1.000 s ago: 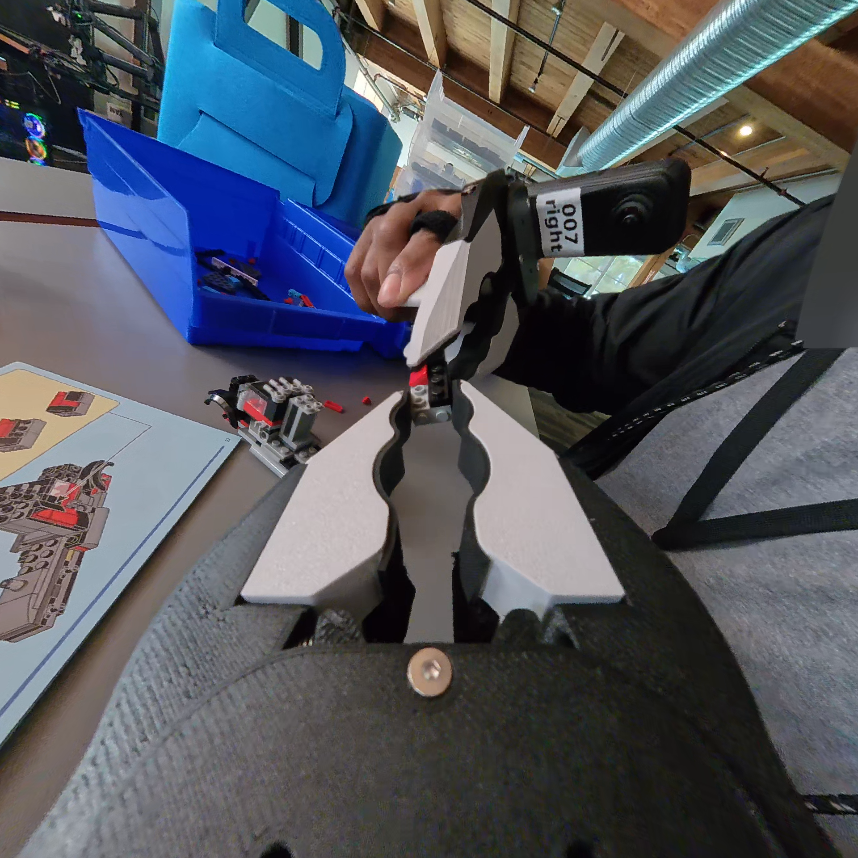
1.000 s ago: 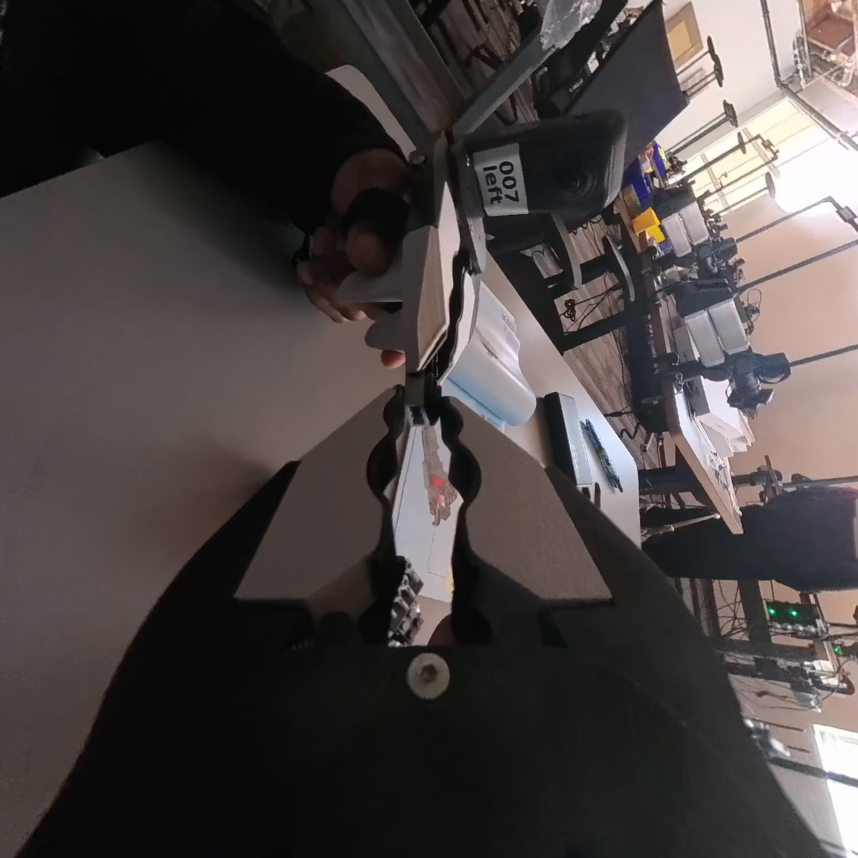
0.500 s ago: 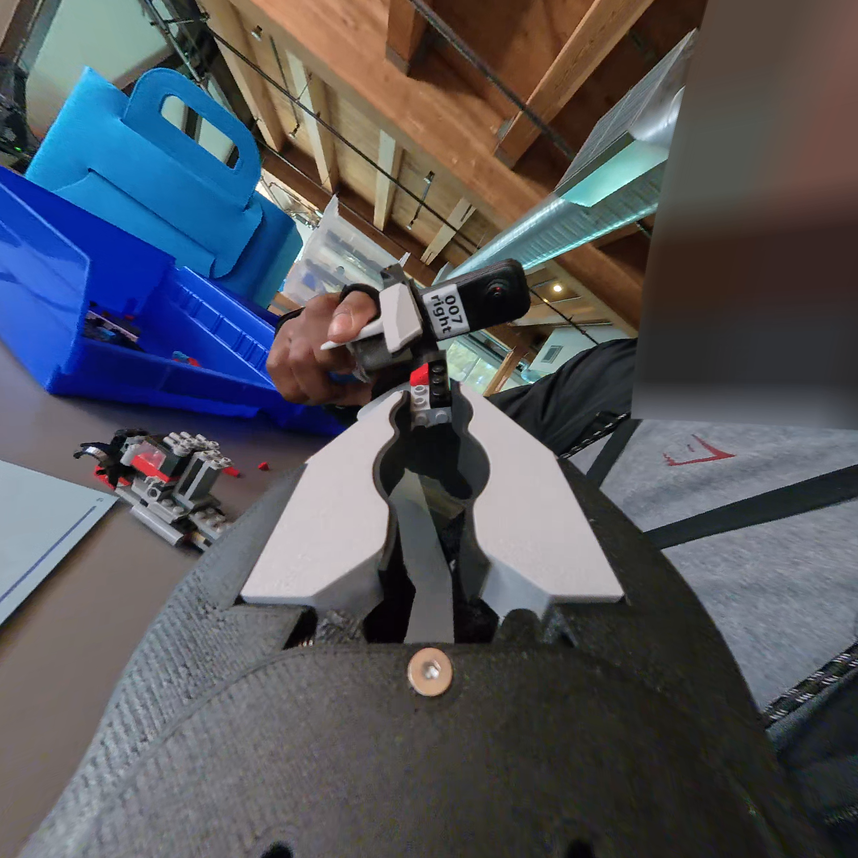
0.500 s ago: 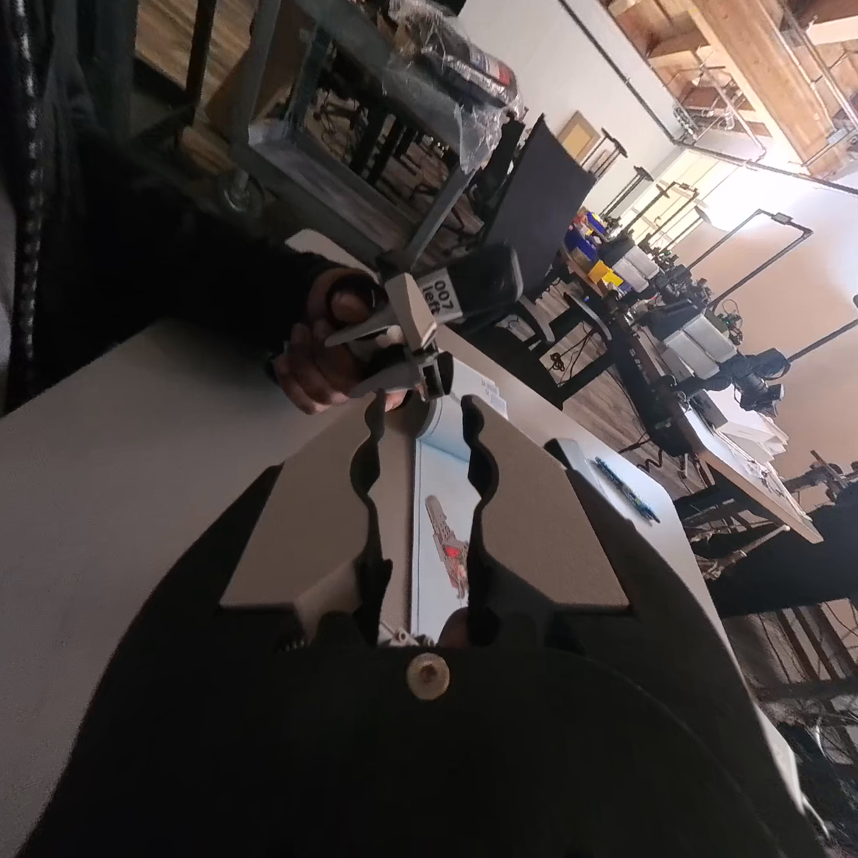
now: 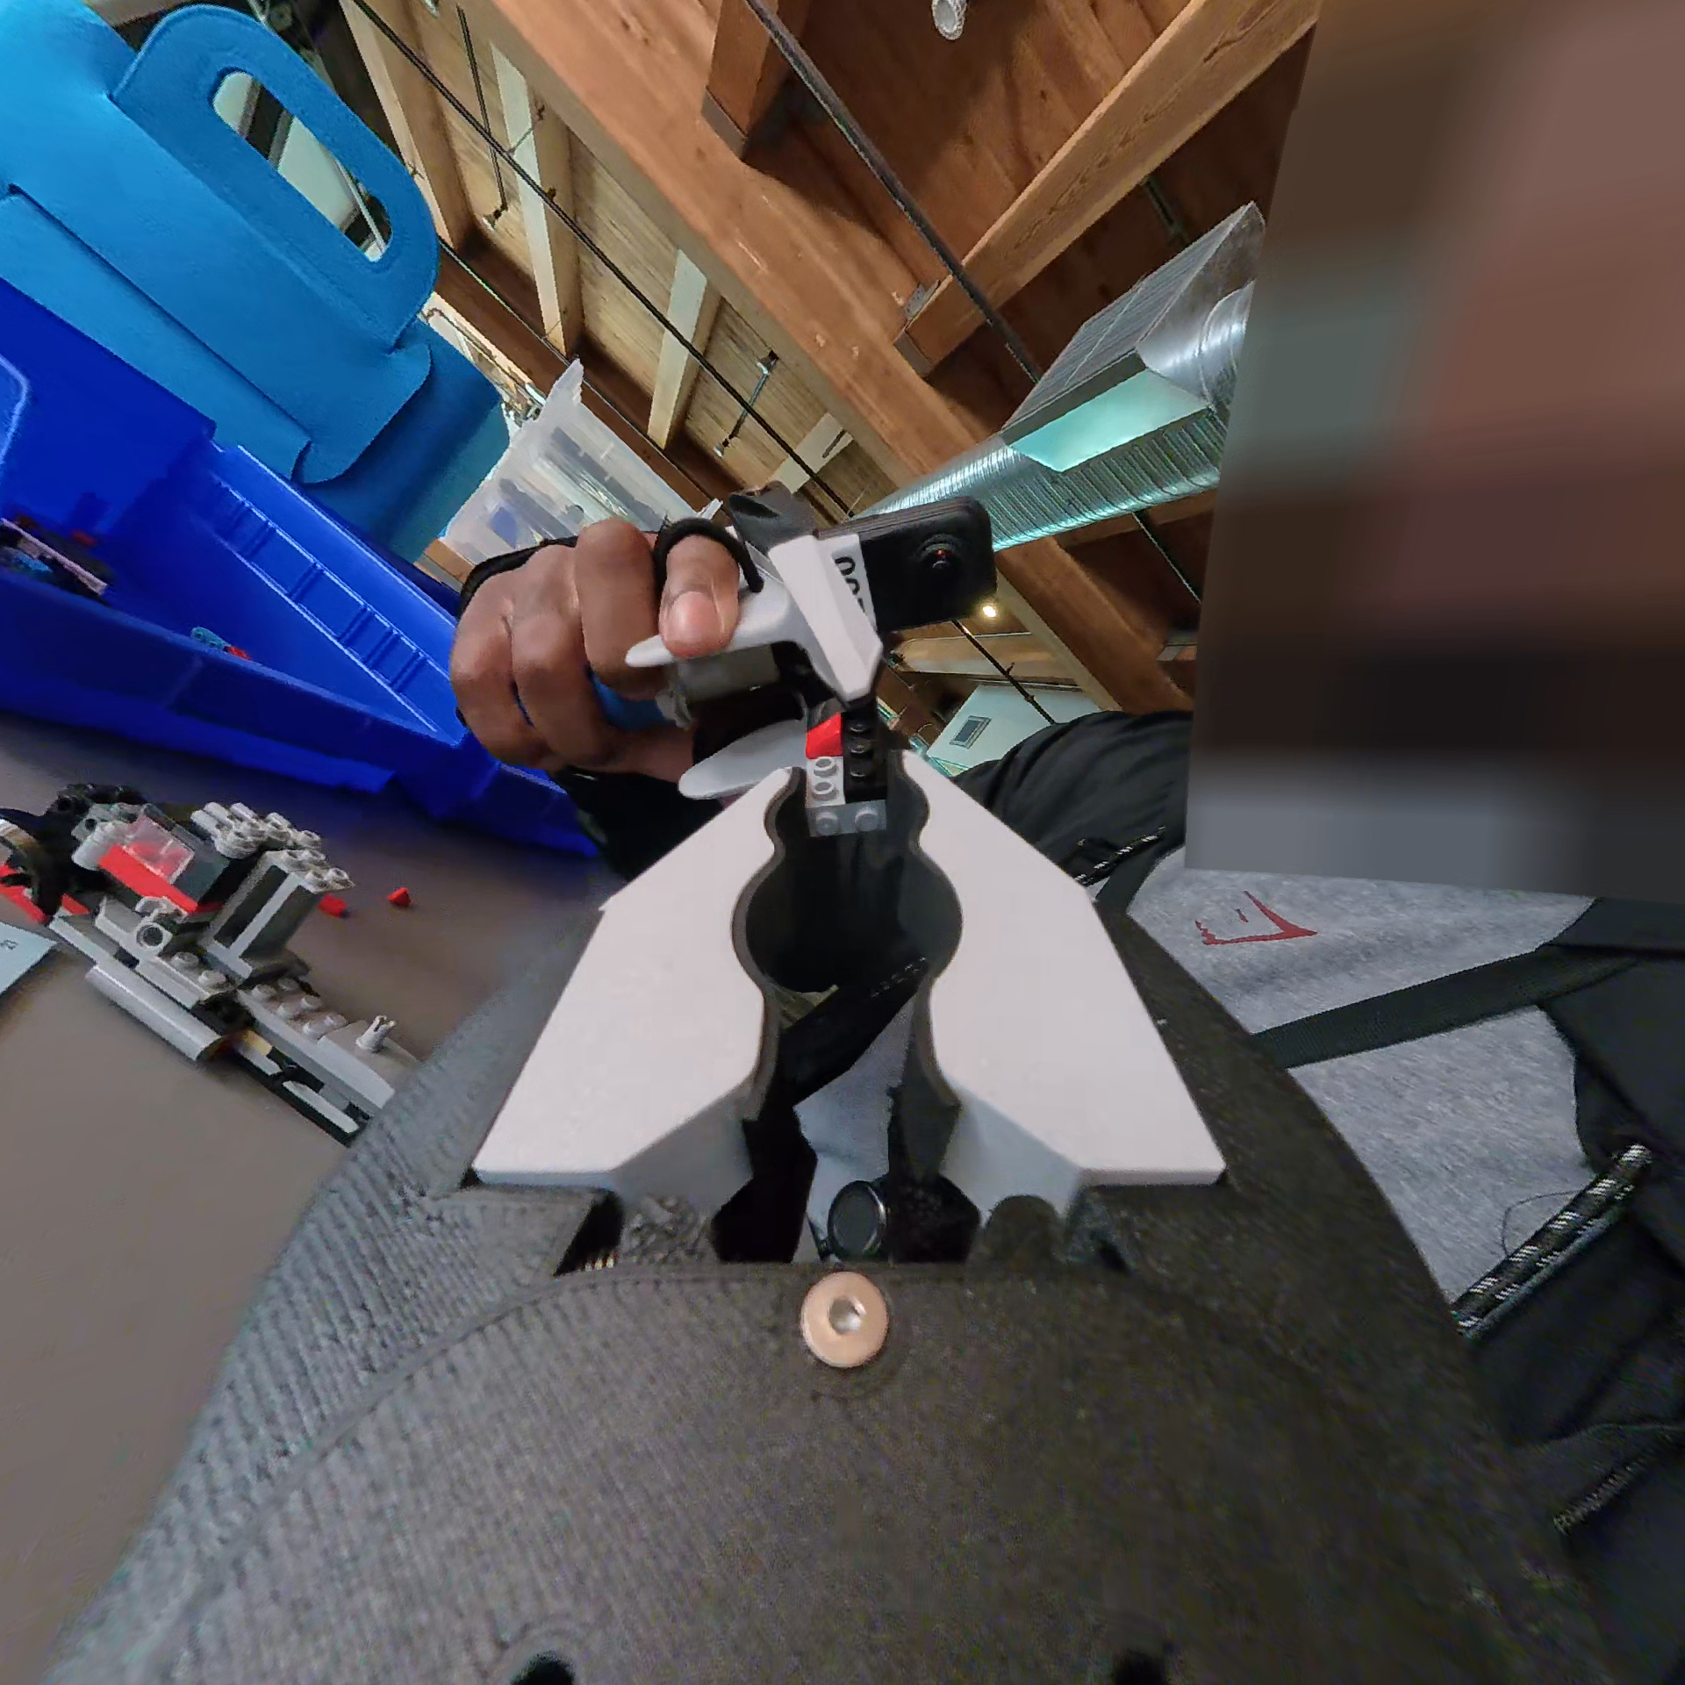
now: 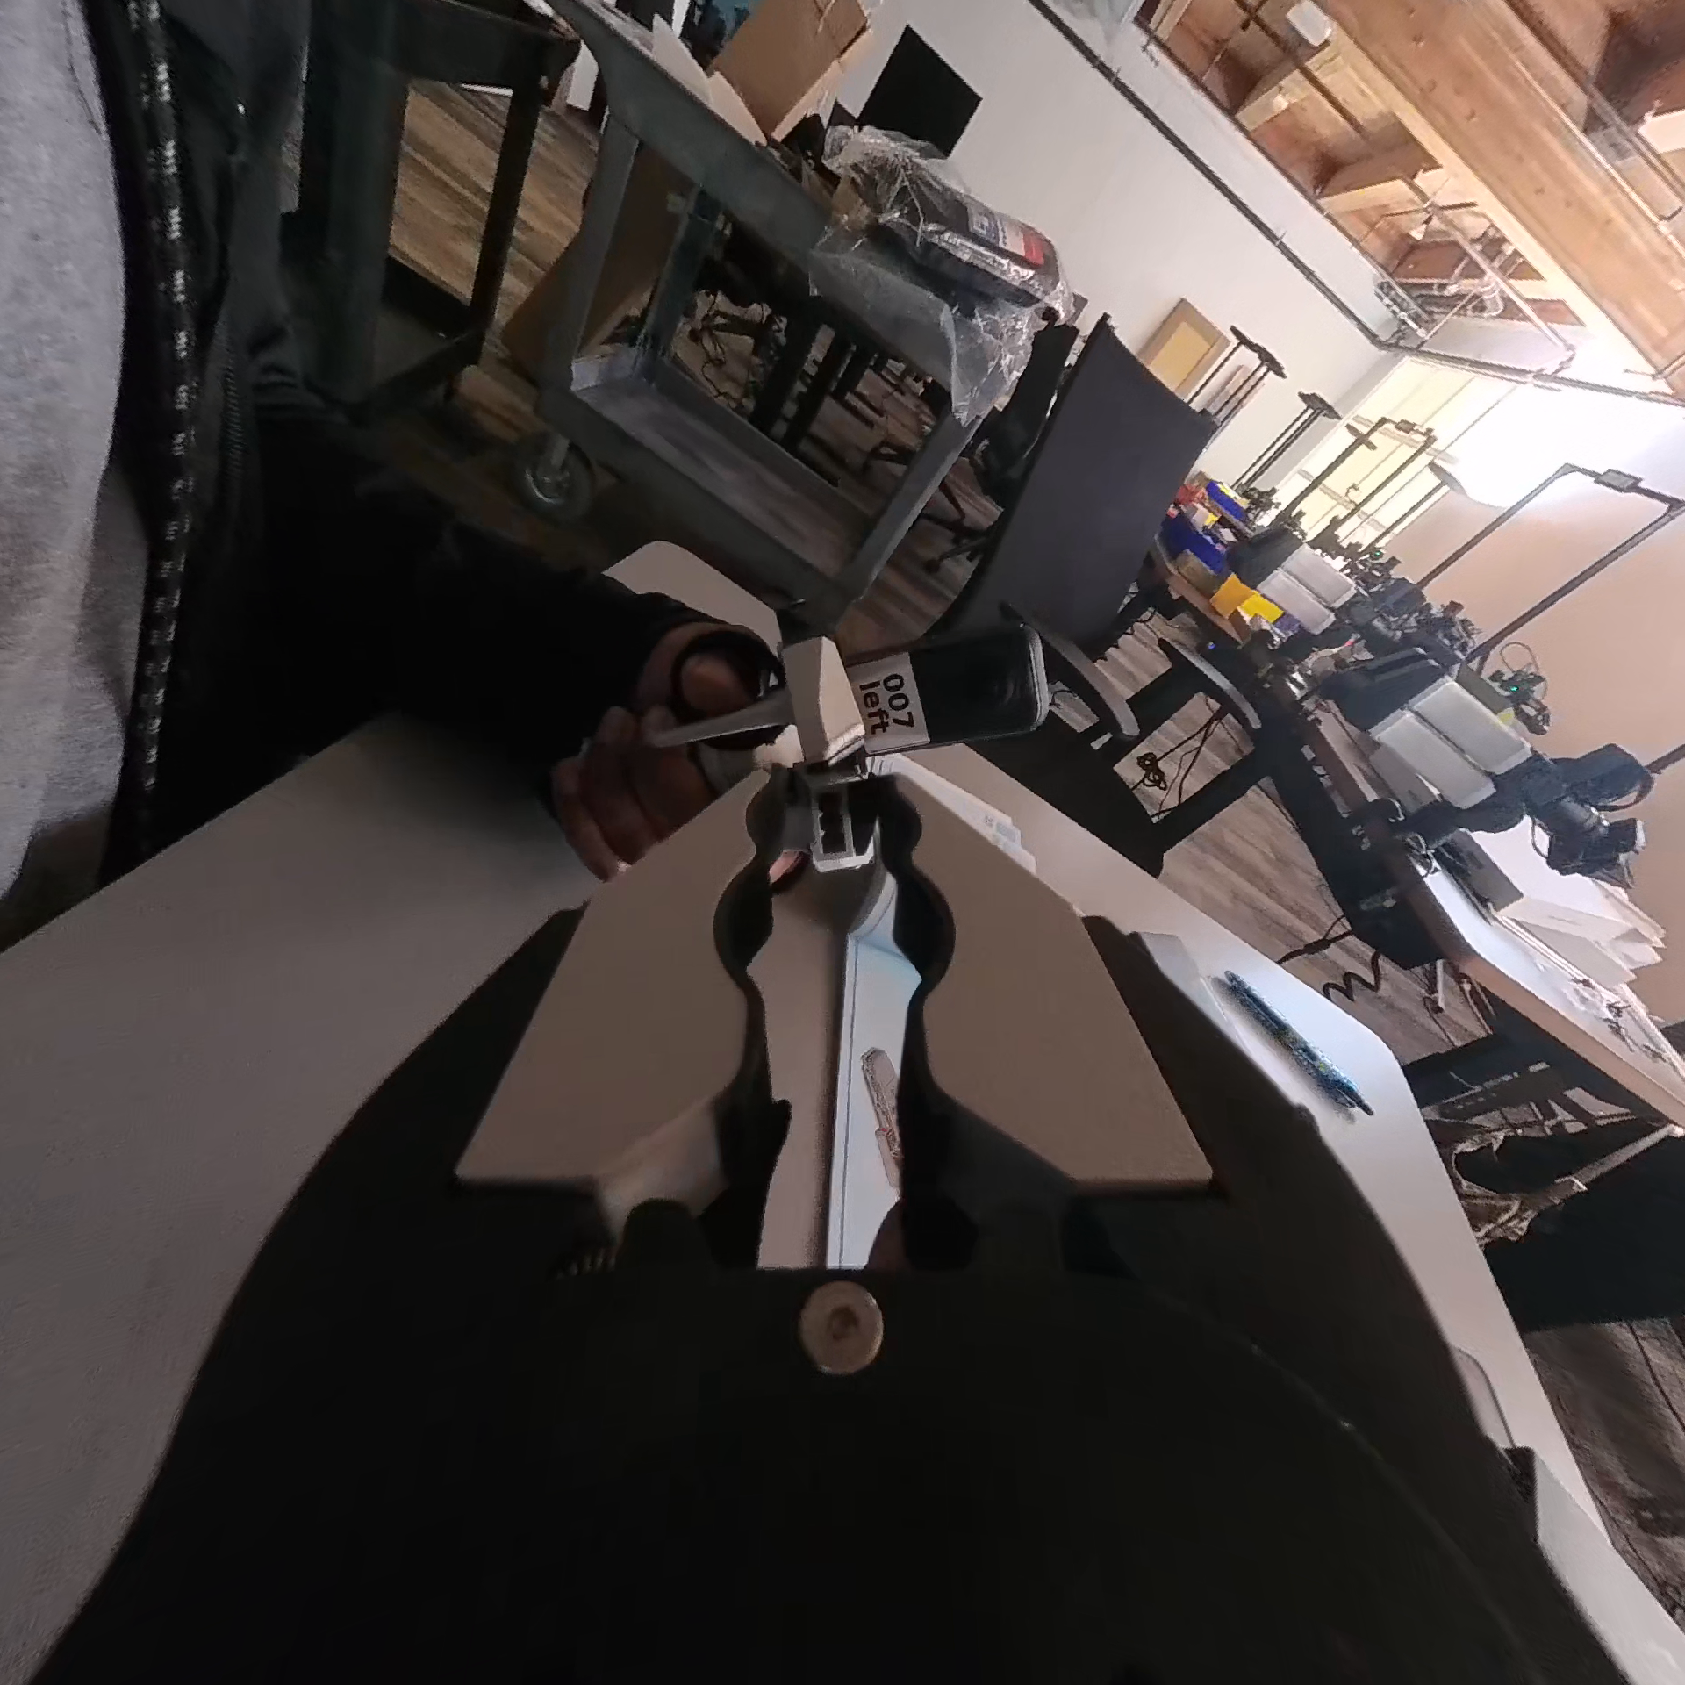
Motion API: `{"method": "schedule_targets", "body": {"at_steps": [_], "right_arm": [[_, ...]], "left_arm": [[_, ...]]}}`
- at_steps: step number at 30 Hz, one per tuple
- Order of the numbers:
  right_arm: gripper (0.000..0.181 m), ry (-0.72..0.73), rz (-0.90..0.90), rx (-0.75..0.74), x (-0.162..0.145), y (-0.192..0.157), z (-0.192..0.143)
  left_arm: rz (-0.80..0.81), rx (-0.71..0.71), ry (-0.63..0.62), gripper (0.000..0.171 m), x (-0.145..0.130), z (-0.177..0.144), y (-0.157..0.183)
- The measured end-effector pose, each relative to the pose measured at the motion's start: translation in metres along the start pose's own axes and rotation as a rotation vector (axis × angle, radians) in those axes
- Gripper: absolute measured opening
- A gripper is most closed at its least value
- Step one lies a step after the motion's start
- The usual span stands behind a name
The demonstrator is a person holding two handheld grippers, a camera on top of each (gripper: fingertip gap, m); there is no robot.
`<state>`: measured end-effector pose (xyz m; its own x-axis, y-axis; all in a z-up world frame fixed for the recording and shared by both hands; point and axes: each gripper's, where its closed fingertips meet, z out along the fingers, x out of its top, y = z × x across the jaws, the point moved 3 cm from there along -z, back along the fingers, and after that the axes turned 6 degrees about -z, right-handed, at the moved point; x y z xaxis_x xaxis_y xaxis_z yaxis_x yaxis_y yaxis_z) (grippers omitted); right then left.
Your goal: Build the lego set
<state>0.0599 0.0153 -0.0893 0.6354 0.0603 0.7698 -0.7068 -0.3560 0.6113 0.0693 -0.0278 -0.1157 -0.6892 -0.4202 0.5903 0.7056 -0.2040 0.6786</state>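
My left gripper [image 5: 850, 802] is shut on a small lego assembly [image 5: 843, 784] of grey, black and red bricks and holds it in the air, above the table's near edge. My right gripper [image 6: 828, 807] is open. Its fingertips stand on either side of the same assembly [image 6: 839, 834], and I cannot tell whether they touch it. The right gripper also shows in the left wrist view [image 5: 802, 711], meeting the assembly from the far side. A partly built lego model [image 5: 182, 912] lies on the table to the left.
A blue parts bin [image 5: 228, 584] and a blue felt bag [image 5: 228, 228] stand behind the model. Small red pieces [image 5: 397, 898] lie loose on the table. An instruction sheet [image 6: 875, 1049] lies on the table [image 6: 273, 1003]. The person's torso [image 5: 1368, 1003] is close on the right. From the left gripper's tips to the partly built lego model [image 5: 182, 912] is close to 15 cm.
Both grippers have risen from the table and tilted up. The right gripper opened and drew back from the assembly, then came close around it again. The left still holds it.
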Motion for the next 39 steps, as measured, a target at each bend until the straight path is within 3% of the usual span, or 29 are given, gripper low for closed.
{"method": "schedule_targets", "body": {"at_steps": [13, 23, 28, 34, 39], "right_arm": [[0.015, 0.019, 0.052, 0.063, -0.008, 0.000, -0.002], [0.016, -0.058, 0.032, 0.020, -0.017, 0.003, -0.001], [0.033, -0.091, 0.011, -0.010, -0.021, 0.001, -0.004], [0.017, -0.114, -0.036, 0.006, -0.022, 0.001, -0.005], [0.016, -0.136, -0.047, 0.032, -0.025, 0.001, -0.005]], "left_arm": [[-0.074, 0.003, -0.001, 0.016, -0.002, 0.000, -0.007], [-0.112, 0.047, 0.033, 0.017, 0.001, -0.005, -0.016], [-0.115, 0.075, 0.037, 0.017, 0.002, -0.006, -0.020], [-0.120, 0.101, 0.024, 0.017, 0.000, -0.006, -0.024], [-0.135, 0.116, 0.026, 0.017, 0.000, -0.007, -0.026]]}}
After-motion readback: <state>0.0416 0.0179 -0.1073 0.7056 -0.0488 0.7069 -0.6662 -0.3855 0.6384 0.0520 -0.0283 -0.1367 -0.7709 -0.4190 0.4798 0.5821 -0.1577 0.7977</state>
